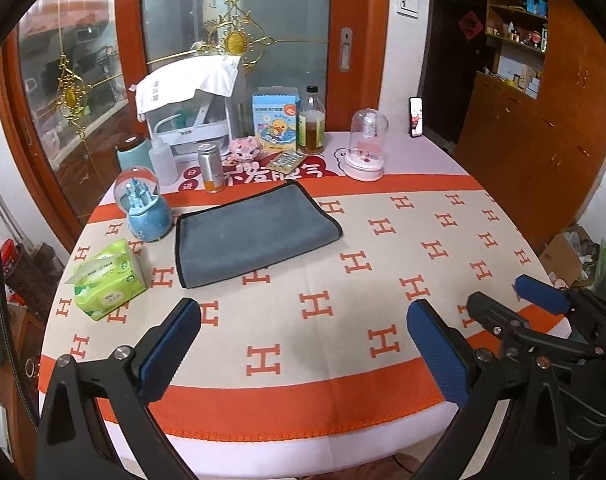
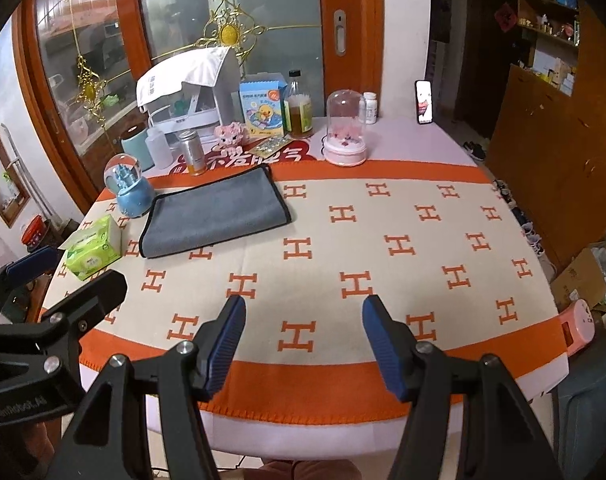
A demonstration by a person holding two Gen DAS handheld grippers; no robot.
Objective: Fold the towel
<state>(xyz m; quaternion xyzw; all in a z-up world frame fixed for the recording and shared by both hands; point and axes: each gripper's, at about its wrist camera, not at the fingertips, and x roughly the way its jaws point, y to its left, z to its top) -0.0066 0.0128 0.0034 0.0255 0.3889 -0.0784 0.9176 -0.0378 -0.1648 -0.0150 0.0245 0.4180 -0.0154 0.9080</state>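
Both the left tongs (image 1: 303,344) and right tongs (image 2: 303,340) hung open, empty; best approach was gripping the grey towel (image 1: 255,232)'s near corners together.

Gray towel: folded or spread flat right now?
Folded, at least once. The gray towel lies as a compact rectangle on the tablecloth; its near edge is rounded, without the black trim. Layer count: cannot tell.

Towel (image 1: 255,232) right of tissue pack (image 1: 107,280)

Both grippers idle, side by side.
Left gripper (image 1: 303,344) spread wide, holding nothing; right gripper (image 2: 303,344) likewise parted, empty, level with it.
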